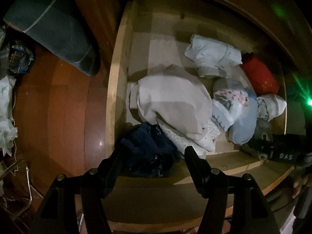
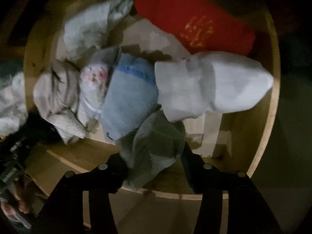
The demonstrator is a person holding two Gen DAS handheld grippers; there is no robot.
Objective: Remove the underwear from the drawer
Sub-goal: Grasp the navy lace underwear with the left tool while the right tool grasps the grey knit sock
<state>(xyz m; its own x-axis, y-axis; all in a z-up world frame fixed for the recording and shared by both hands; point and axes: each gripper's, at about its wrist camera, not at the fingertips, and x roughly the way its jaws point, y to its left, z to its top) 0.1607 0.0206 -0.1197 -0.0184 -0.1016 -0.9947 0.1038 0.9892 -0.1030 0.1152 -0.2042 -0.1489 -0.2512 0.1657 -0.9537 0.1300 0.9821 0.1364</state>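
Note:
The open wooden drawer holds several folded garments. In the left wrist view my left gripper is open, its fingers on either side of a dark navy lace garment at the drawer's front left corner. A large beige garment lies behind it. In the right wrist view my right gripper is open around a grey-green garment at the drawer's front edge. Whether the fingers touch it is unclear. My right gripper also shows in the left wrist view at the far right.
In the drawer lie a light blue garment, a red one, a white one and a floral one. A dark cushion and clutter lie on the brown floor left of the drawer.

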